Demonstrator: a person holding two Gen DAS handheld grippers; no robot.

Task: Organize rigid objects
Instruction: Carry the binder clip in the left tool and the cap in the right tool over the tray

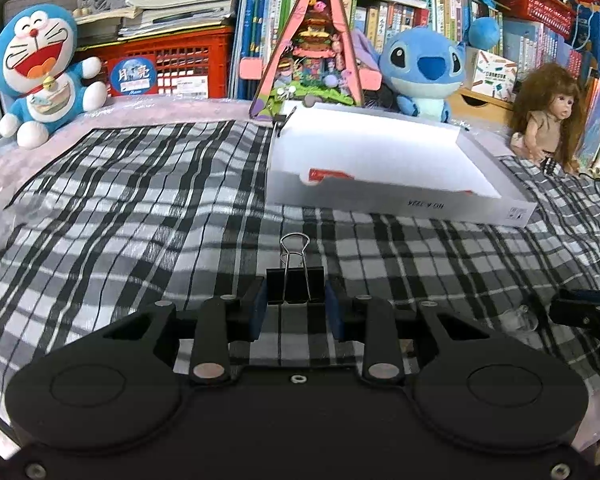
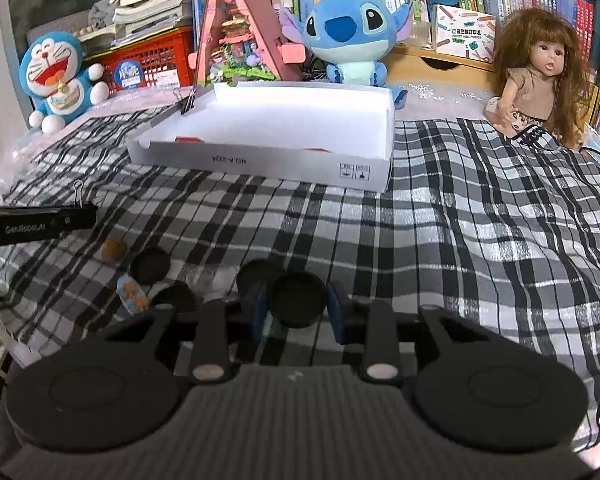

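Left gripper (image 1: 295,304) pinches binder clip (image 1: 295,285) (handles up).

Black-and-white plaid cloth (image 1: 140,216) covering the surface. White shallow box (image 2: 268,160) with red patches inside and small black print on its outer wall. Black binder clip (image 1: 295,285) with silver wire handles, between the blue pads of the black left tool (image 1: 296,312). Black round cap (image 2: 298,300) between the blue pads of the black right tool (image 2: 298,312); further black caps (image 2: 151,266) on the plaid. Brown ball (image 2: 114,250). Blue-and-white cat plush (image 1: 40,72) with red mouth and red nose. Blue plush (image 2: 350,32) with darker blue nose and pale blue belly. Doll (image 2: 536,60) with brown hair and tan top. Pink triangular playhouse (image 1: 312,48) with multicoloured interior. Red crate (image 1: 172,64).
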